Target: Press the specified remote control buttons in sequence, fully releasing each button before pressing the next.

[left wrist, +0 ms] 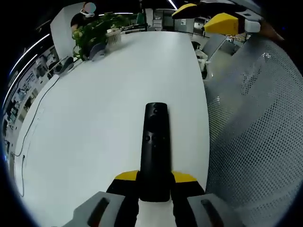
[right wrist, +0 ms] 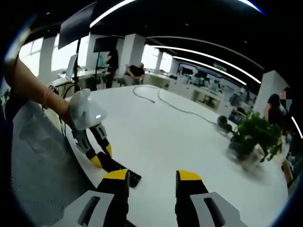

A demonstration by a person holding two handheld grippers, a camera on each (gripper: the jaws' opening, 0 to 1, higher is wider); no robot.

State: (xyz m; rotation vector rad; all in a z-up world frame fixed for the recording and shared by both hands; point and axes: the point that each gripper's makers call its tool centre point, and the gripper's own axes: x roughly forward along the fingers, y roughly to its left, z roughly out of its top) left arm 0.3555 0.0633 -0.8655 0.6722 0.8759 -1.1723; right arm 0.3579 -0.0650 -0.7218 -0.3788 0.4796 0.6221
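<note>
Pinching the near end of the black remote (left wrist: 155, 151), my left gripper (left wrist: 155, 182) has its yellow-tipped jaws closed against the remote's two sides, holding it lengthwise above the white table (left wrist: 94, 118) near that table's right edge, buttons facing up. My right gripper (right wrist: 152, 182) has its jaws spread with nothing between them, hanging over the table beside the left gripper (right wrist: 102, 153) and the remote (right wrist: 120, 171). I judge the pressing has yet to start, so to do it well I should keep the left grip level and firm, bring one right jaw tip straight down on a single button, then lift fully clear before the next. A perforated grey chair back (left wrist: 255, 132) crowds the table's right edge and could catch my right hand. A potted plant (left wrist: 94, 30) sits at the far left corner, well apart, and cables (right wrist: 165, 101) trail across the table's far side.
</note>
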